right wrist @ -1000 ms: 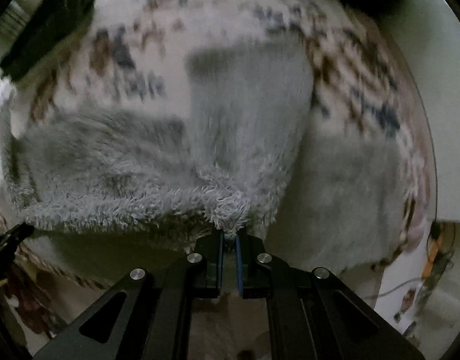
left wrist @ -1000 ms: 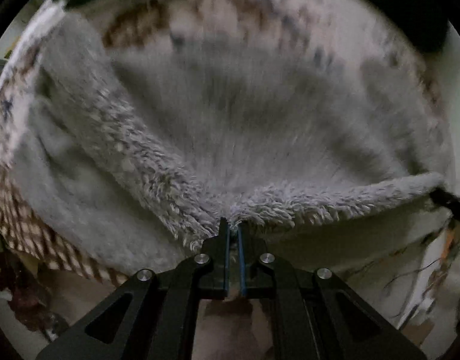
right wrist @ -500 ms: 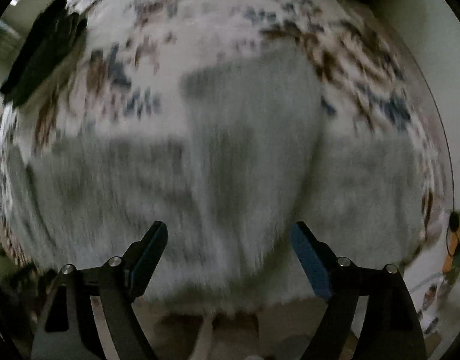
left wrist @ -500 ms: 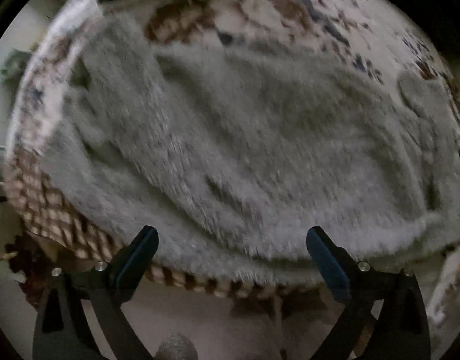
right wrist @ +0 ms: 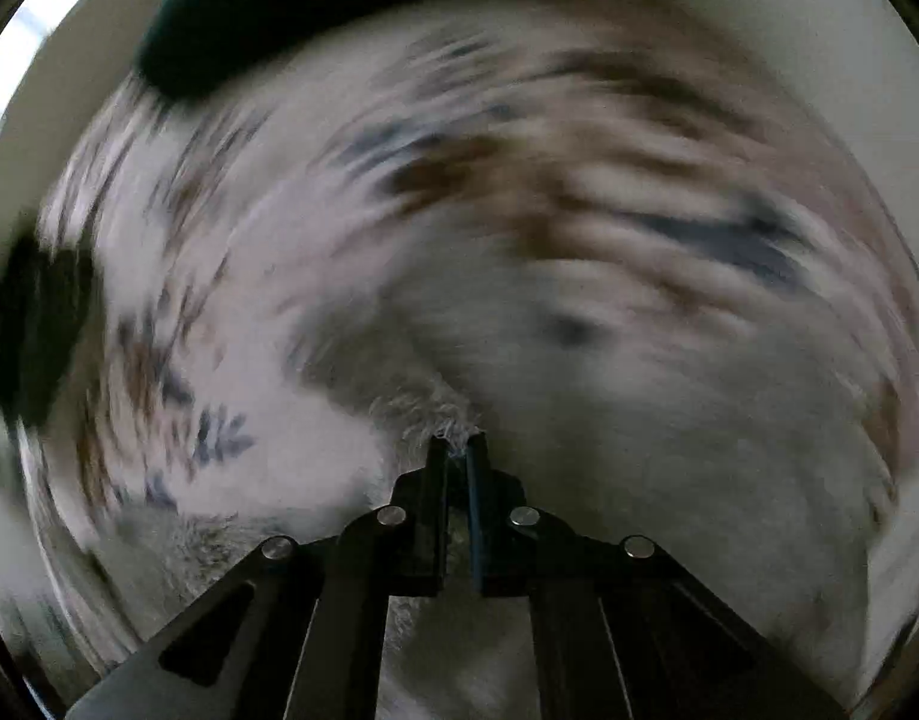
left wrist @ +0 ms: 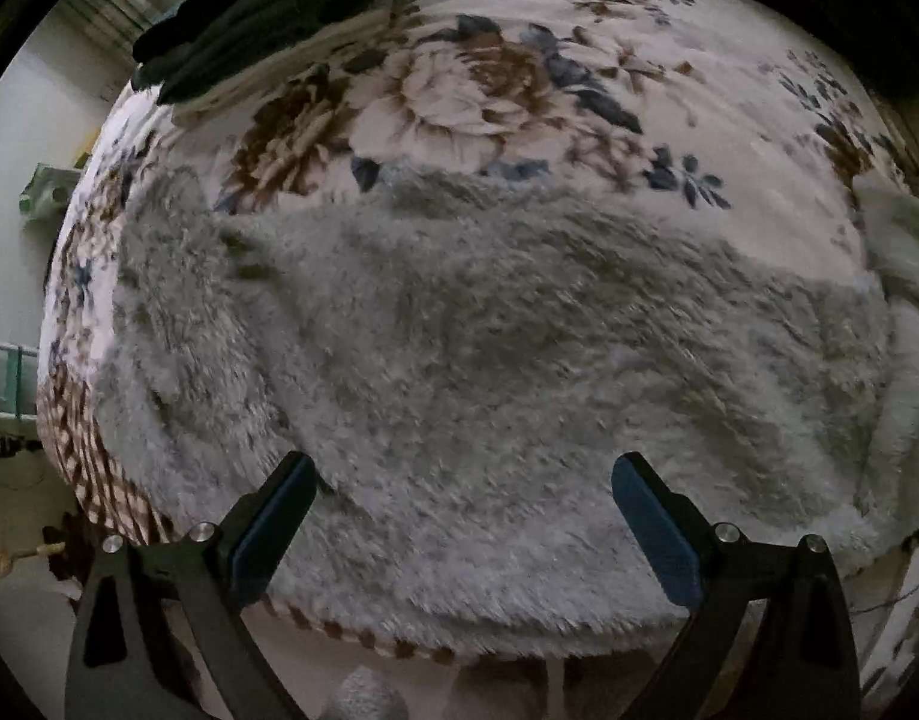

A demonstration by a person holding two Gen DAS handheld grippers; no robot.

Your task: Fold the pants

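a bed covered by a floral blanket (left wrist: 489, 90) in cream, brown and blue fills both views, with pale walls at the edges and a dark folded garment (left wrist: 267, 18) lying at the blanket's far side. the fluffy grey pants (left wrist: 489, 360) lie spread across the near part of the blanket, reaching to its checked border at the bed's edge.

in the left wrist view, the left gripper (left wrist: 459, 516) hangs above the pants with its fingers spread wide and nothing between them; it touches no cloth. in the right wrist view, the right gripper (right wrist: 458, 450) has its fingers just closed down, and a tuft of grey fleece shows pinched at their tips, so it seems to have hold of an edge of the pants (right wrist: 417, 408).

judging from how the cloth lies, at least one fold looks made: the pants sit as a broad, doubled-looking slab rather than as two separate legs. a further fold to make it compact seems left, and the right gripper's pinch looks like the start of it.

much is unclear. the right wrist view is heavily smeared by motion, so which edge is gripped, waistband or hem, i cannot tell. the layers of the fleece hide each other, and a pale grey mass (left wrist: 897, 252) at the right rim of the left view is cut off; whether it belongs to the pants i cannot say.
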